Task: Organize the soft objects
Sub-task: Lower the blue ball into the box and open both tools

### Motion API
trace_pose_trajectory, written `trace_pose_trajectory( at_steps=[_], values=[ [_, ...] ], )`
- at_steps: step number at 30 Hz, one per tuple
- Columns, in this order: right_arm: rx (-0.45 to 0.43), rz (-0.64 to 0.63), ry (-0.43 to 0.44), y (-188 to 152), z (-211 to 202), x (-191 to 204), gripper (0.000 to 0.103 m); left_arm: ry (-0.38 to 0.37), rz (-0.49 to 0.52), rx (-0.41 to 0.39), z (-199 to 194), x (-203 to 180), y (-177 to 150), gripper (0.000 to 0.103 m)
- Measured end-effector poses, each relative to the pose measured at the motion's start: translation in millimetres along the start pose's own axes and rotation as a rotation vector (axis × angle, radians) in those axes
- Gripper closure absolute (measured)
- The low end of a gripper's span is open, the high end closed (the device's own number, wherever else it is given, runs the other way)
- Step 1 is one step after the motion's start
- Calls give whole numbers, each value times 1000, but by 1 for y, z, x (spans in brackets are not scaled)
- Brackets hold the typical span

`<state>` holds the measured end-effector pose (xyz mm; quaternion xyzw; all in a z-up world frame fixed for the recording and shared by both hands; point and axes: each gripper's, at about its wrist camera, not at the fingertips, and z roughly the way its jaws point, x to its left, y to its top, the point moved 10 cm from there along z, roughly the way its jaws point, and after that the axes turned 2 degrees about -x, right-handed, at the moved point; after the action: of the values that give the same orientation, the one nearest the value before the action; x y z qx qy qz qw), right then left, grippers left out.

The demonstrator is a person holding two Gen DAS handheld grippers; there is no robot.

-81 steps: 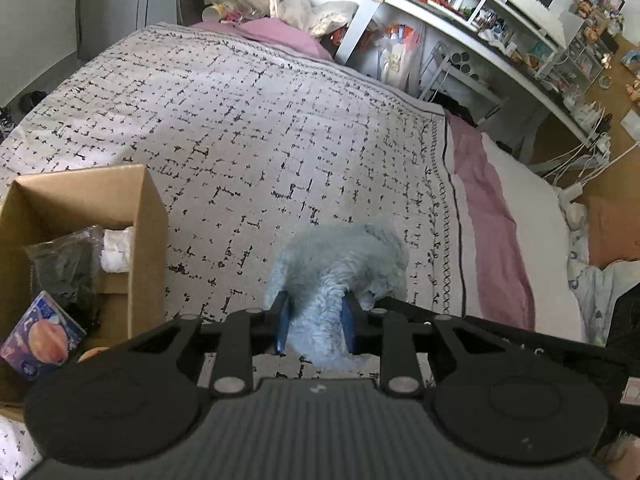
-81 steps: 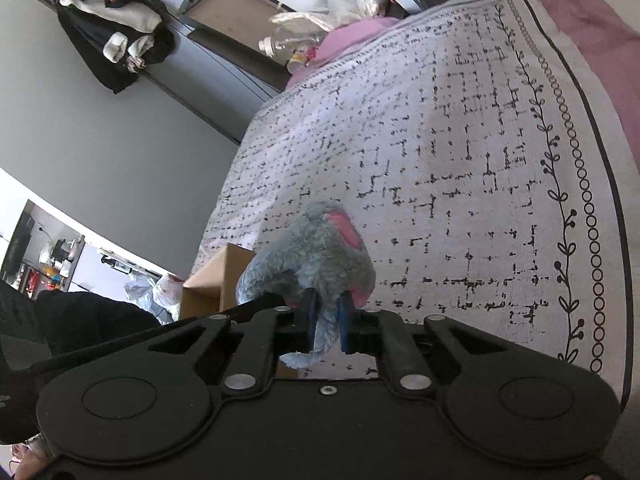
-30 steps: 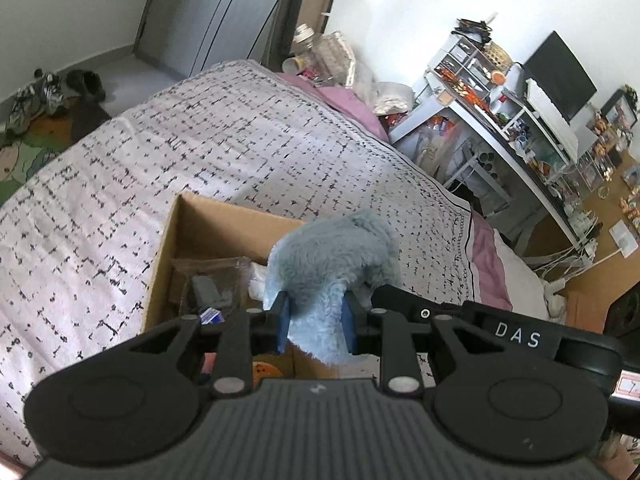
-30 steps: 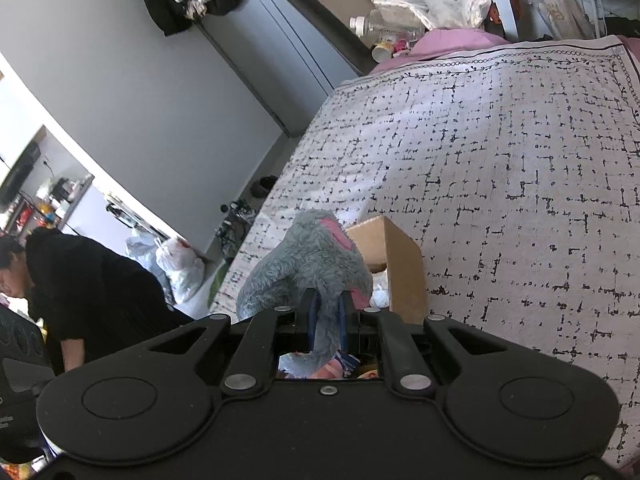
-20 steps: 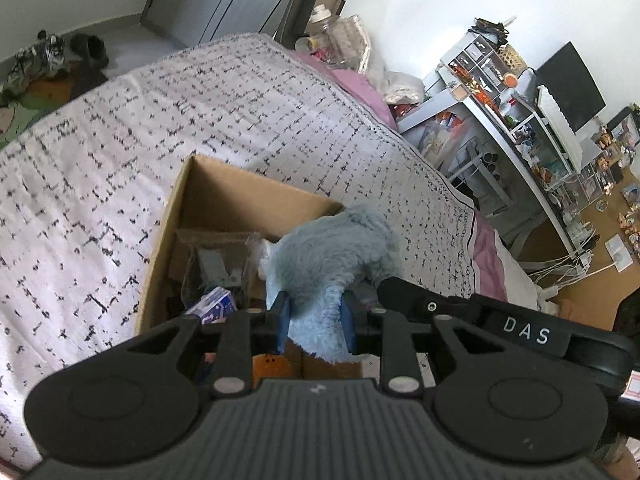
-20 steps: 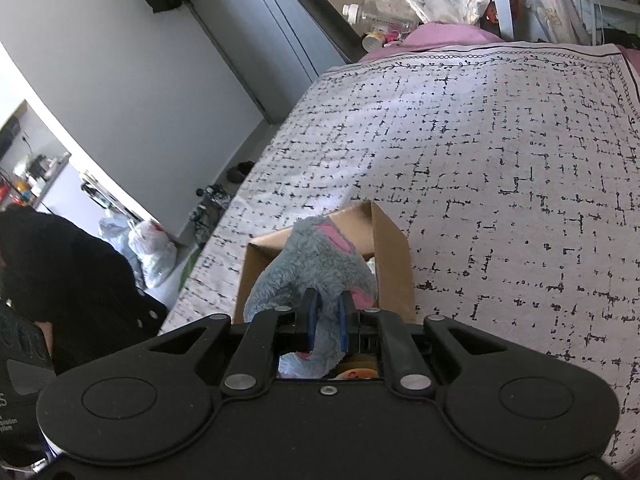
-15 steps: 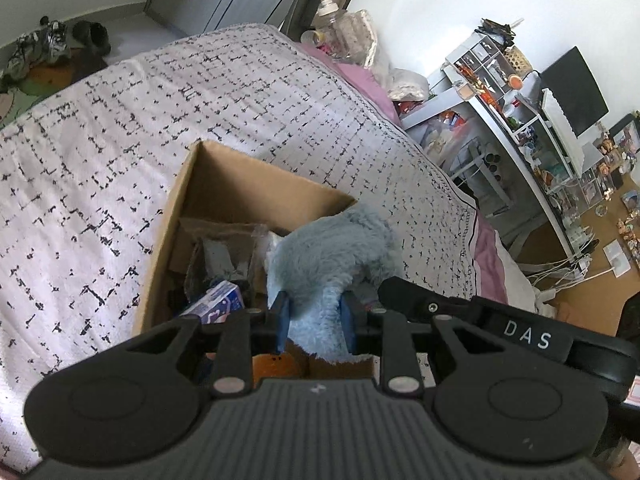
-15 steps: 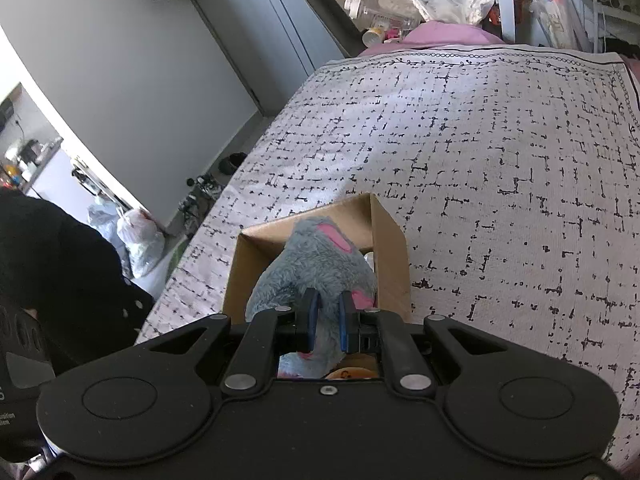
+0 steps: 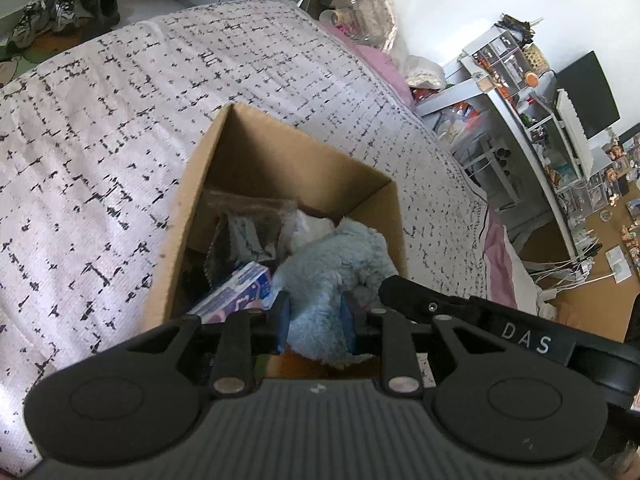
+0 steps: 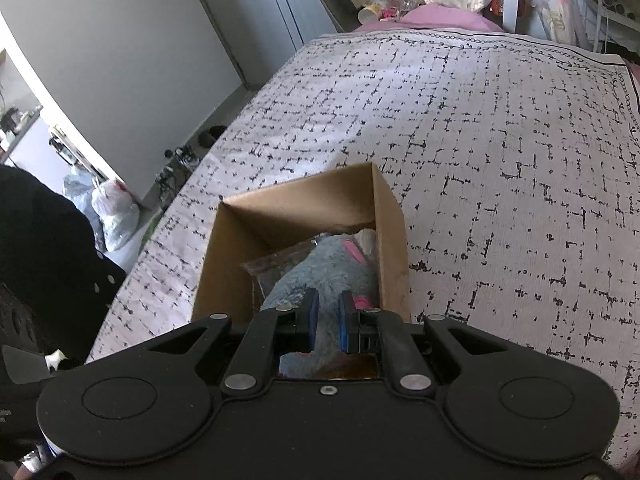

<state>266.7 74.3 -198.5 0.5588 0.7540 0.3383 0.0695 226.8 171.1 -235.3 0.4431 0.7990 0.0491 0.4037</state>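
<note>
Low in the frame's centre, both my left fingers (image 9: 314, 322) and right fingers (image 10: 326, 320) pinch the grey plush toy (image 9: 332, 272), already down inside the cardboard box (image 9: 292, 168) on the bed (image 9: 100, 120); only letting go remains.

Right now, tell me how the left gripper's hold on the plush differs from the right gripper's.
The left gripper has its fingers spread wide around a thick fold of the grey-blue plush toy; the right gripper pinches a much thinner part, fingers nearly together. Pink patches show beside the right one only. Both hold the toy down inside the cardboard box.
</note>
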Motion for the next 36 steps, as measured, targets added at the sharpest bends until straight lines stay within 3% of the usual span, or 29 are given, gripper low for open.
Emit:
trace_pose_trajectory(
  at_steps=[5, 20, 23, 25, 27, 30, 36],
  values=[
    [12, 29, -11, -3, 4, -2, 87, -9, -38, 20, 6, 8, -1, 77],
    [-35, 89, 17, 3, -24, -12, 74, 30, -3, -1, 0, 6, 4, 72],
    [-46, 103, 18, 3, -33, -18, 68, 59, -6, -11, -5, 5, 5, 67],
    [-59, 112, 14, 3, -39, -24, 57, 71, 8, -7, -7, 0, 5, 63],
    [-73, 120, 12, 3, -47, -32, 55, 75, 25, 4, -10, -7, 3, 47],
    [-81, 134, 18, 1, -57, -42, 49, 83, 43, -11, -18, -17, 3, 35],
    [-109, 162, 22, 0, -78, -60, 38, 118, 83, -30, -32, -38, 1, 26]
  ],
)
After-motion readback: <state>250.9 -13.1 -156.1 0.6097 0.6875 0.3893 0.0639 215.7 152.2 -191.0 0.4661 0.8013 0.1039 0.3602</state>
